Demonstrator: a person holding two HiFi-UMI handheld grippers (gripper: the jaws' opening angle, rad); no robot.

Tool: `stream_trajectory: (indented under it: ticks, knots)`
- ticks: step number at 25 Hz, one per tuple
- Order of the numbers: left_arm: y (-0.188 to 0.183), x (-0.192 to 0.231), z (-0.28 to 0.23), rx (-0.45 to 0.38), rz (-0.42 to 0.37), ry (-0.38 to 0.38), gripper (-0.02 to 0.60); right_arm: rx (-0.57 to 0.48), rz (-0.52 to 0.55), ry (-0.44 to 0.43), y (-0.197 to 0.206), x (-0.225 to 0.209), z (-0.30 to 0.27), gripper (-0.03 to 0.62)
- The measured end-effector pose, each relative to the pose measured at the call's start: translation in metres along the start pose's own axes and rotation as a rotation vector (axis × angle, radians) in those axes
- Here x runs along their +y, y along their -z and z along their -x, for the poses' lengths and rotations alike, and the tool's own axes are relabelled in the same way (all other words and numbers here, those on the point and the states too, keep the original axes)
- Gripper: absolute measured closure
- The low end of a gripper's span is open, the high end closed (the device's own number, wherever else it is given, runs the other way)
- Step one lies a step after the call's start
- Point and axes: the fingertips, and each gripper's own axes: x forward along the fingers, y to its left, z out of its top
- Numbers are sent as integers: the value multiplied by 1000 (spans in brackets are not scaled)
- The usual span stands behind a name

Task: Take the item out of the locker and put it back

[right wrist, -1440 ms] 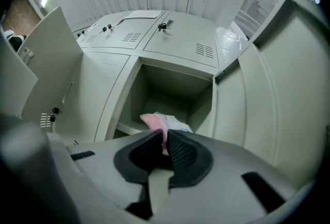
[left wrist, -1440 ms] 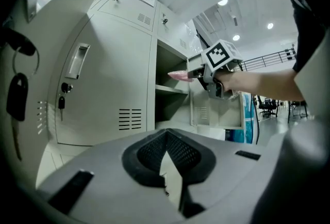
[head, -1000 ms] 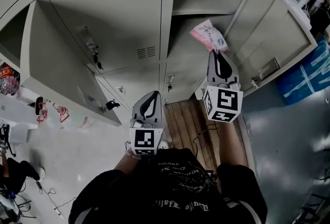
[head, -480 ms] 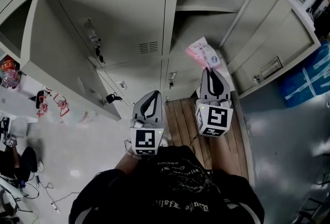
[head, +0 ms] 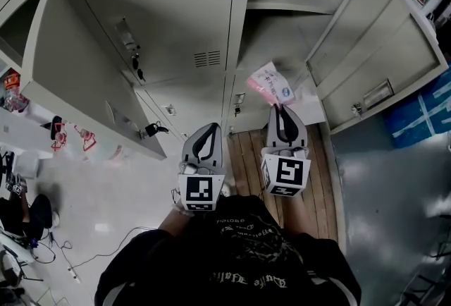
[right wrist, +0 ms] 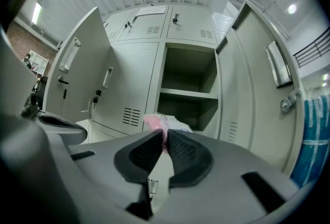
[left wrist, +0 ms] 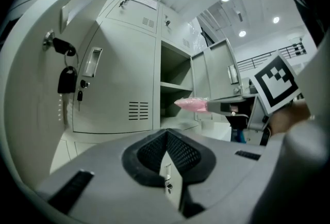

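**Pink packet clamped at the right claw's tips, outside the open locker**

Nearest: the left gripper is closed pad to pad with nothing between. Its pads are black, with a fine mesh texture, set in smooth grey shells that taper to a point.

The right gripper is pinched narrow on the pink packet. The packet is a thin, crinkly plastic pouch, pink with a white and blue printed patch. It is gripped by its near edge and the rest sticks out beyond the tips.

The head view shows both claws side by side, each with a black-and-white marker cube at the rear. It also shows the packet face-on as a flat rectangle, in front of the locker and above a strip of wooden flooring.

The left gripper view shows the packet edge-on, as a slim pink sliver. It also shows keys hanging in a neighbouring door.

Farthest: the right gripper view looks into the open locker, which is pale grey sheet metal. It has one shelf, and its door is swung out to the right.
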Motion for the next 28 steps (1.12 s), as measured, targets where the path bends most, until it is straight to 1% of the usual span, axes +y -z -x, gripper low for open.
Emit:
stream_trajectory:
  ticks: [3, 7, 10, 17, 19, 23, 27, 28]
  knots:
    - [0, 0, 1, -6, -7, -6, 574, -5, -3, -21, 2, 4, 1, 566]
    - [4, -7, 5, 9, 7, -1, 574, -7, -8, -45, 5, 10, 5, 566]
    - [5, -11, 10, 7, -4, 8, 574, -5, -6, -58, 7, 17, 8, 566]
    - [4, -5, 24, 2, 6, 4, 574, 1, -6, -86, 5, 37, 16, 566]
    - [6, -3, 31, 13, 4, 13, 574, 10, -11, -85, 8, 45, 21, 566]
    - [6, -6, 49, 8, -13, 67, 574, 11, -9, -70, 9, 59, 34, 566]
    - [3, 5, 78, -10, -18, 84, 574, 16, -15, -43, 6, 78, 51, 566]
    - [4, 9, 85, -3, -18, 88, 574, 16, -15, -35, 5, 84, 56, 566]
